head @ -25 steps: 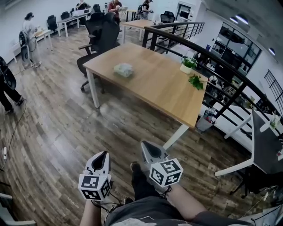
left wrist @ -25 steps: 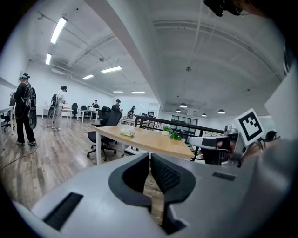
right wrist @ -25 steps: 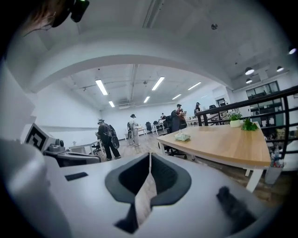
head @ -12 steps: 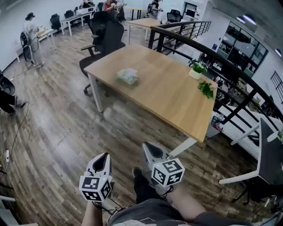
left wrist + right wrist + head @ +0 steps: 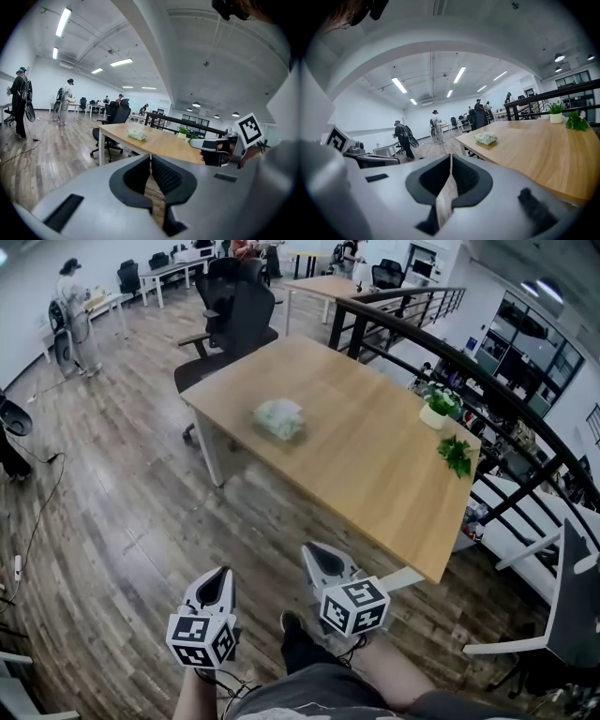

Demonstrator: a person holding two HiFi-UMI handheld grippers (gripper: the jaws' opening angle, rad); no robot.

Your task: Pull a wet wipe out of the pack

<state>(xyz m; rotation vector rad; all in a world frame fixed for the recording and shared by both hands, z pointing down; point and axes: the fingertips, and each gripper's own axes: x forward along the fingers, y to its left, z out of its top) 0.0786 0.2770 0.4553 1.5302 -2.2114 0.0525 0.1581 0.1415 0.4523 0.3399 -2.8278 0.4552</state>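
The pack of wet wipes (image 5: pixel 280 419), pale green and soft, lies near the left end of a long wooden table (image 5: pixel 375 474). It also shows far ahead as the pack (image 5: pixel 137 135) in the left gripper view and the pack (image 5: pixel 486 138) in the right gripper view. Both grippers hang low in the head view, well short of the table, over the wood floor. My left gripper (image 5: pixel 221 576) is shut with nothing in it. My right gripper (image 5: pixel 317 555) has its jaws together and is empty too.
A black office chair (image 5: pixel 234 320) stands at the table's far left end. Two small plants (image 5: pixel 456 454) sit at the table's right end, beside a dark railing (image 5: pixel 487 399). A person (image 5: pixel 75 315) stands at the far left; more desks and people are at the back.
The table and the pack have come closer and lower in the head view. Both grippers keep the same place in the frame, still shut.
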